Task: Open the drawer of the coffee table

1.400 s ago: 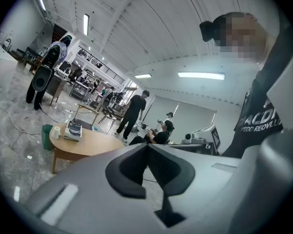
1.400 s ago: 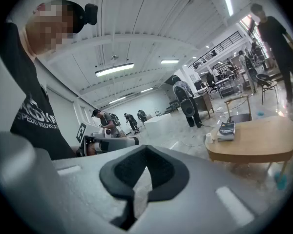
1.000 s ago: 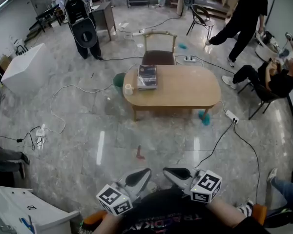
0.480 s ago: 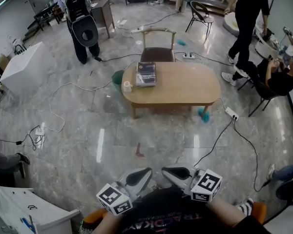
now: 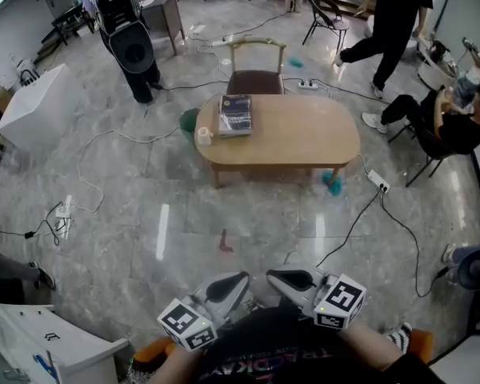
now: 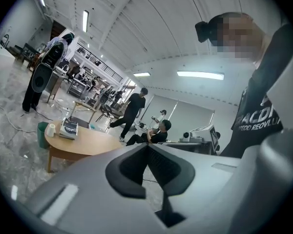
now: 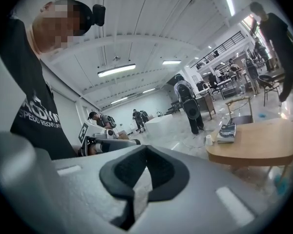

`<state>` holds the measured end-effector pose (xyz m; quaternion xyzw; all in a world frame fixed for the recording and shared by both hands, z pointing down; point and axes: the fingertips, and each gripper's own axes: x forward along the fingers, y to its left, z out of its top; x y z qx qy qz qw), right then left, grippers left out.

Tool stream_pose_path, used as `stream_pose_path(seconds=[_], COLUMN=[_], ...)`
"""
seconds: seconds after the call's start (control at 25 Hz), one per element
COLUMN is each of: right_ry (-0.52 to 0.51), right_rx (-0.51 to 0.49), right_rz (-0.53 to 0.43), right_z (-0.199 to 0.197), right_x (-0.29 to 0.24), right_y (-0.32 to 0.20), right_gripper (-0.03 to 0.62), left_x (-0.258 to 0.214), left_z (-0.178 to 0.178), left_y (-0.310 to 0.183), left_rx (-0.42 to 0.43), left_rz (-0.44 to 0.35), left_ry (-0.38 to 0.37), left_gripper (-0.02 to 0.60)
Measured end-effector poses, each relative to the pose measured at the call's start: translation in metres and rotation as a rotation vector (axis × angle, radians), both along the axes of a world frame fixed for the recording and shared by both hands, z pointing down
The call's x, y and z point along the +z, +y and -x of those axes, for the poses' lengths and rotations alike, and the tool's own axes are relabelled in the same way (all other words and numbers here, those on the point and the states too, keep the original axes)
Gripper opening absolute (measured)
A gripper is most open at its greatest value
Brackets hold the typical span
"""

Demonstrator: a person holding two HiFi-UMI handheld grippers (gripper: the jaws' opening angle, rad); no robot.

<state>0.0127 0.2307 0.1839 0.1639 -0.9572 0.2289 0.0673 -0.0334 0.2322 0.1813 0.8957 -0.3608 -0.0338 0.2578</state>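
The oval wooden coffee table [image 5: 304, 141] stands a few steps ahead on the marble floor, with a book [image 5: 235, 114] and a white cup [image 5: 203, 136] at its left end. No drawer can be made out along its front edge. My left gripper [image 5: 237, 281] and right gripper [image 5: 275, 278] are held close to my chest, tips facing each other, both shut with nothing between the jaws. The table [image 6: 85, 141] shows far off at the left of the left gripper view. In the right gripper view the table [image 7: 263, 140] is far off at the right.
A chair [image 5: 256, 80] stands behind the table and a green bin [image 5: 189, 121] at its left. Cables and a power strip [image 5: 379, 181] run across the floor at right, near a teal object [image 5: 334, 185]. A small red thing [image 5: 224, 243] lies on the floor. People stand and sit at the back and right.
Both grippers stay where they were, still shut. The person in black at the back right has walked on; the view has shifted slightly.
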Motion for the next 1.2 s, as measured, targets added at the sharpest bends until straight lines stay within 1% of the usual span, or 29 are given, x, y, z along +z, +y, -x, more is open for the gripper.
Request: stream_pose_path(seconds=[0.12, 0.24, 0.44, 0.72, 1.04, 1.2], right_ry=[0.000, -0.002, 0.004, -0.005, -0.055, -0.070], right_rx=[0.003, -0.004, -0.053, -0.096, -0.165, -0.206], right_rz=[-0.004, -0.004, -0.013, -0.005, 0.038, 0.051], right_z=[-0.007, -0.016, -0.027, -0.063, -0.092, -0.103], right_x=[-0.001, -0.006, -0.007, -0.005, 0.005, 0.011], right_y=[-0.011, -0.024, -0.049, -0.095, -0.142, -0.157], right_gripper=[0.002, 0.002, 0.002, 0.002, 0.002, 0.002], left_x=[0.000, -0.006, -0.012, -0.007, -0.002, 0.000], left_z=[-0.003, -0.007, -0.013, -0.039, -0.067, -0.078], left_y=[-0.010, -0.022, -0.048, -0.085, -0.127, -0.143], left_rx=[-0.020, -0.051, -0.123, -0.212, -0.297, -0.335], left_rz=[0.012, 0.006, -0.005, 0.017, 0.053, 0.050], left_ry=[0.000, -0.006, -0.001, -0.008, -0.060, -0.089], left_gripper=[0.008, 0.008, 0.008, 0.008, 0.008, 0.008])
